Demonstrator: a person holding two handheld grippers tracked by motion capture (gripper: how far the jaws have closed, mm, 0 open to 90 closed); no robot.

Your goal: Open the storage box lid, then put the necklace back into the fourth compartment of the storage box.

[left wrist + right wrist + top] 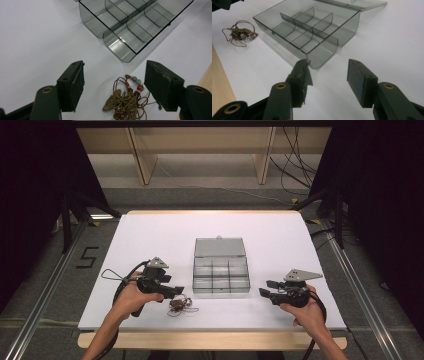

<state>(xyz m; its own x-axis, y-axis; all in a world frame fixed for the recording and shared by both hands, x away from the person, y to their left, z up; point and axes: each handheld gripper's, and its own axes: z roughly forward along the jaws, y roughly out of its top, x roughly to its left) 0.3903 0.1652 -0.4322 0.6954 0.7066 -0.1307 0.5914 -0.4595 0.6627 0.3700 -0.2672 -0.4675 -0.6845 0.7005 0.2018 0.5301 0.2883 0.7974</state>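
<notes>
A clear smoky plastic compartment box (pixel 221 276) lies open mid-table, its lid (pixel 220 247) folded back; its compartments (pixel 130 27) (pixel 307 32) look empty. A bronze butterfly pendant on a cord with coloured beads (pixel 178 306) (pixel 125 100) (pixel 239 35) lies on the white table left of the box. My left gripper (pixel 176 291) (pixel 113 86) hovers right over the pendant, jaws open on either side of it, not touching. My right gripper (pixel 265 289) (pixel 328 80) stands open to the right of the box, pointing at its near corner with nothing between the jaws.
The white tabletop (pixel 150 240) has a wooden front edge (pixel 210 340). Dark curtains flank both sides. Wooden shelving and cables (pixel 295 165) stand beyond the far edge on the floor.
</notes>
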